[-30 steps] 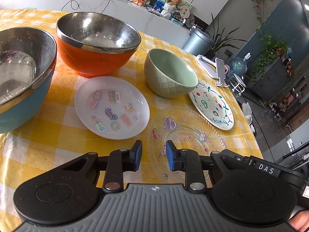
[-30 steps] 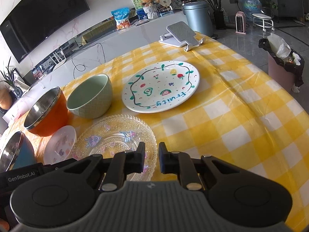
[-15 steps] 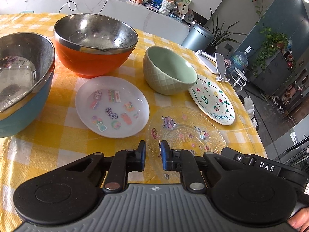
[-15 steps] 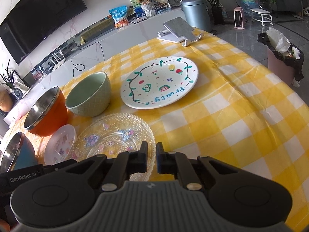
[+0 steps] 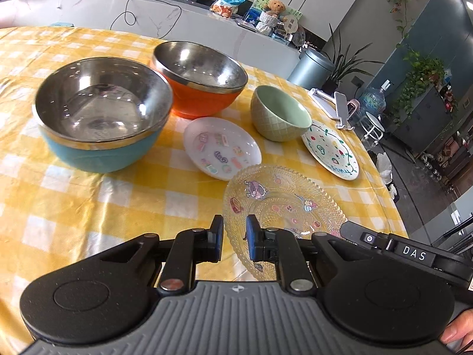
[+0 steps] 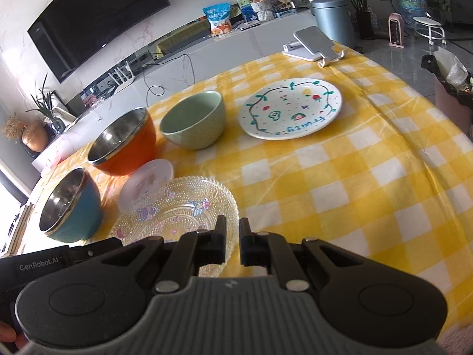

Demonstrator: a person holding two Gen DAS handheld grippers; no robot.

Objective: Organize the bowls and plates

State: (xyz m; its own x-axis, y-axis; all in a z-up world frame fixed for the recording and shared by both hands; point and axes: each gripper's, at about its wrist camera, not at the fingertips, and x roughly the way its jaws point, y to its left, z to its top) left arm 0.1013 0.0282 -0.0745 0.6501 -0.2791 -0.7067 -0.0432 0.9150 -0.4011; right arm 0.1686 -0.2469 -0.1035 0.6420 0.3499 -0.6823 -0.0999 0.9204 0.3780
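Glass, clear, beaded, cartoon-printed plate point(image 5: 283, 207) held by opposite rims, left gripper point(image 5: 233, 238) and right gripper point(image 6: 232, 244) both clamped on it; probably stiff, slippery, fragile; best kept level; steel-lined teal bowl point(image 5: 100, 112) beyond, leftward.

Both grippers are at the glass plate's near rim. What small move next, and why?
Probably raise the glass plate level, clear of the tablecloth: the left gripper and right gripper both pinch its rim, and the small white plate lies just beside it.
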